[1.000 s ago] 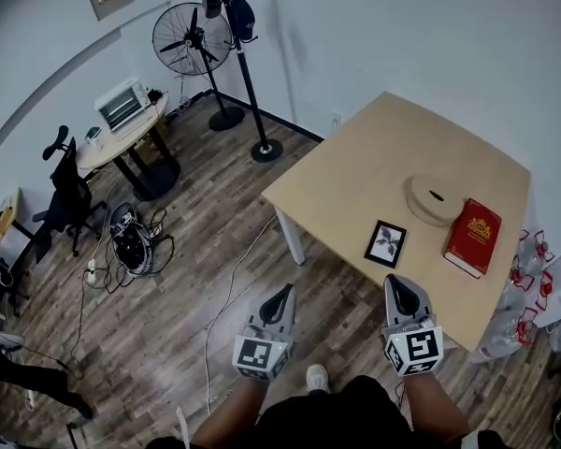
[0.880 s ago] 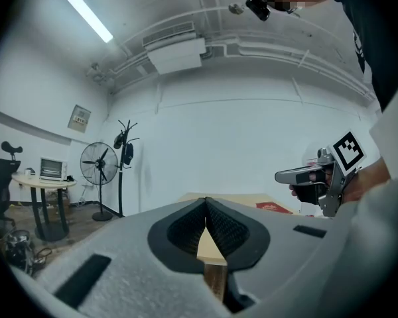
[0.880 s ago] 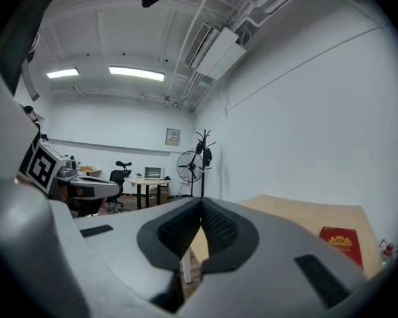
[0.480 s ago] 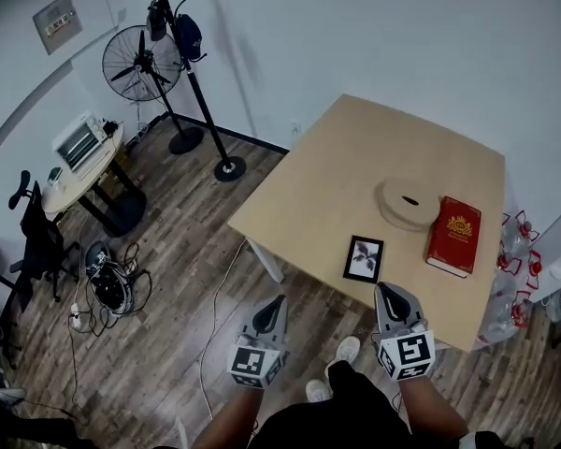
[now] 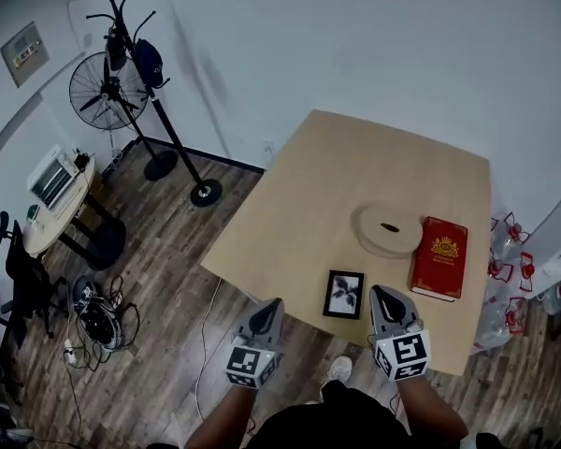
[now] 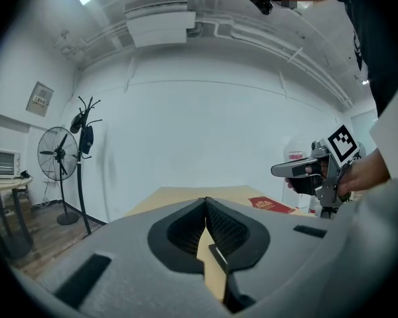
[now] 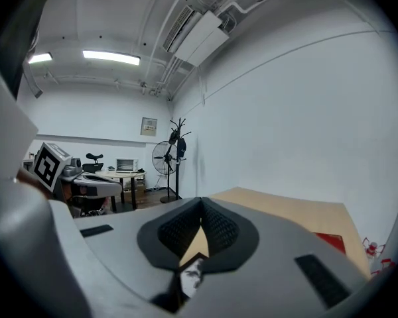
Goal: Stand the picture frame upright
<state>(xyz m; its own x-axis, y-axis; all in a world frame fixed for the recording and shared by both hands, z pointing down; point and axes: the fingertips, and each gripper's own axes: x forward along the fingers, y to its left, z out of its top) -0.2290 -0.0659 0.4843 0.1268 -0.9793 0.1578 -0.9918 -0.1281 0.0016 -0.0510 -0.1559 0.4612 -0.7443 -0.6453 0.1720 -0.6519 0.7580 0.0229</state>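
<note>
A small black picture frame (image 5: 344, 294) with a black-and-white plant picture lies flat near the front edge of the light wooden table (image 5: 299, 213). My left gripper (image 5: 266, 309) hangs just off the table's front edge, left of the frame, its jaws closed with nothing between them. My right gripper (image 5: 385, 299) hovers over the table edge just right of the frame, shut and empty. In the right gripper view a corner of the frame (image 7: 191, 277) shows below the closed jaws. The left gripper view looks across the tabletop (image 6: 205, 194).
A round wooden disc (image 5: 389, 229) and a red book (image 5: 438, 257) lie on the table behind and right of the frame. A coat stand (image 5: 159, 110) and a fan (image 5: 105, 90) stand on the floor at left. Bags (image 5: 514, 279) sit by the table's right side.
I have stepped closer to the table. Both grippers have advanced from over the floor to the table's front edge, either side of the frame. The frame itself has not moved.
</note>
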